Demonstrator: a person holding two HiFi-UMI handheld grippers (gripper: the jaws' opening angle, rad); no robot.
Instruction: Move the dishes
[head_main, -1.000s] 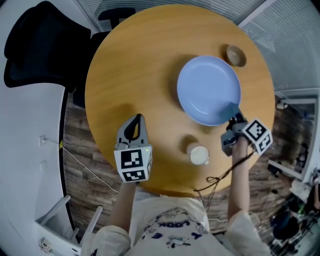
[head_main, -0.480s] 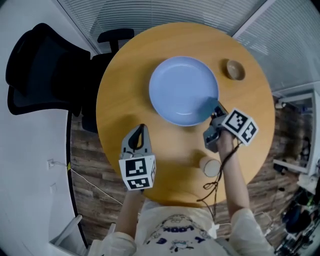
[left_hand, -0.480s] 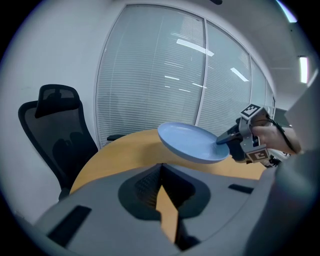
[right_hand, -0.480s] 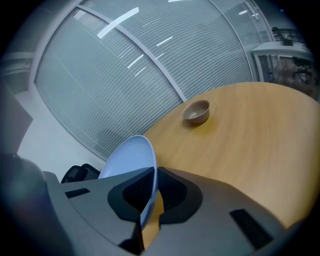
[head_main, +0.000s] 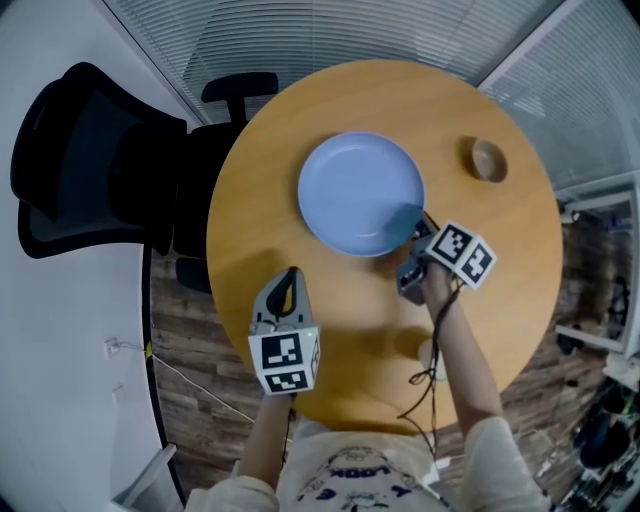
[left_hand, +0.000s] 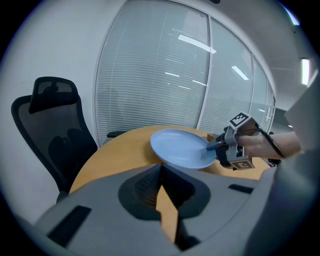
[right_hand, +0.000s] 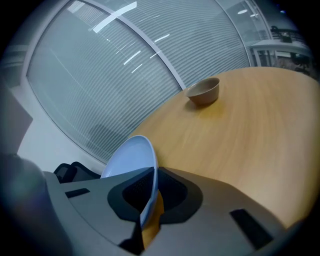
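Observation:
A large pale blue plate (head_main: 358, 193) is over the middle of the round wooden table (head_main: 300, 110). My right gripper (head_main: 413, 232) is shut on its near right rim. In the right gripper view the plate (right_hand: 131, 159) runs edge-on between the jaws of the right gripper (right_hand: 149, 192), tilted up off the wood. A small brown bowl (head_main: 489, 159) stands at the table's far right, also visible as the bowl (right_hand: 204, 91) ahead of the jaws. My left gripper (head_main: 290, 278) hovers over the near left of the table, shut and empty. From the left gripper (left_hand: 161, 185) I see the plate (left_hand: 181, 147) and the right gripper (left_hand: 220, 145).
A black office chair (head_main: 90, 170) stands left of the table, and a second chair back (head_main: 238, 88) shows at the far edge. A white cup (head_main: 413, 345) sits near the front edge, mostly hidden by my right arm. Window blinds run behind the table.
The right gripper has carried the plate leftward, away from the brown bowl, towards the table's middle. The left gripper has shifted a little. The white cup has slipped under my right arm.

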